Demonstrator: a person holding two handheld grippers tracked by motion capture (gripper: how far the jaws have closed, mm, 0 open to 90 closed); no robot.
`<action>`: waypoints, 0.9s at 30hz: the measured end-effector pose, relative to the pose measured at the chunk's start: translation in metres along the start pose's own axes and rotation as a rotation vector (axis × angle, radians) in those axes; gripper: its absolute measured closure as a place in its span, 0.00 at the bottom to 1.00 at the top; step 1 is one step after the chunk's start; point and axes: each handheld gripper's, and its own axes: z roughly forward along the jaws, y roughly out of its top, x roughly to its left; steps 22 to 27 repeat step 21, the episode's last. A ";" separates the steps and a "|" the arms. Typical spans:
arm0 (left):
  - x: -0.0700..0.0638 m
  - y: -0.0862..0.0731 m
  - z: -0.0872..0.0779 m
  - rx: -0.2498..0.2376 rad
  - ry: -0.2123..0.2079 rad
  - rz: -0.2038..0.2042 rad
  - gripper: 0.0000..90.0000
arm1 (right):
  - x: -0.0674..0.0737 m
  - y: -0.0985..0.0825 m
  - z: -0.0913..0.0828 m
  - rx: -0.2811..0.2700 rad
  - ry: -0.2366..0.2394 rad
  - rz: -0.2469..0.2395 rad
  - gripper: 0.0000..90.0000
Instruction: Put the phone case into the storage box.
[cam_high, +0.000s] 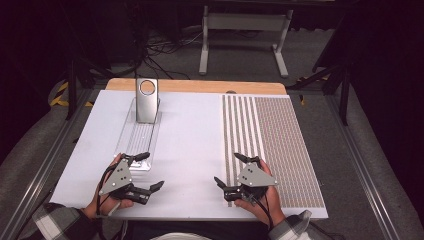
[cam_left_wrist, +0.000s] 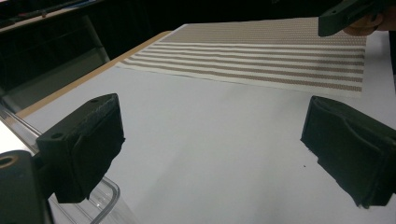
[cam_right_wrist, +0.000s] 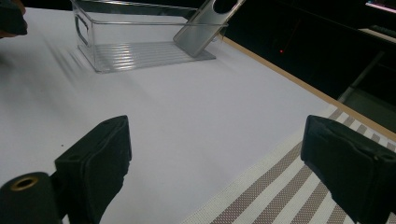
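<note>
Nearest the left tongs (cam_high: 147, 171): a clear plastic rectangular bin (cam_high: 138, 141) on the left half of the desk (cam_high: 190, 145), long side running near to far, its near end just beside the upper jaw. Inside the bin at its far end, a flat brushed-metal plate with a round hole near its top (cam_high: 147, 100), leaning up against the far wall. Seen from the right gripper view, the same bin (cam_right_wrist: 140, 51) and tilted plate (cam_right_wrist: 205, 23) far off across bare white surface.

Left tongs released, jaws spread wide, nothing between them, held in a hand (cam_high: 107, 197) low over the near left of the desk. Right tongs (cam_high: 227, 170) likewise released and empty, held at the near edge of a woven brown-and-white striped placemat (cam_high: 280, 145) covering the right half of the desk. Both pairs pointing inward toward each other, well apart.

Beyond the desk, grey carpet and a white metal stand (cam_high: 245, 35).
</note>
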 end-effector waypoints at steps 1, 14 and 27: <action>0.000 0.000 0.000 -0.003 -0.003 -0.003 0.07 | 0.000 0.000 0.000 0.001 0.000 0.001 0.10; 0.001 0.000 0.000 0.004 -0.006 0.001 0.07 | -0.001 -0.001 0.002 0.013 0.007 0.000 0.10; 0.002 0.000 0.002 0.000 0.002 -0.008 0.07 | -0.003 -0.002 0.002 0.015 0.004 0.006 0.10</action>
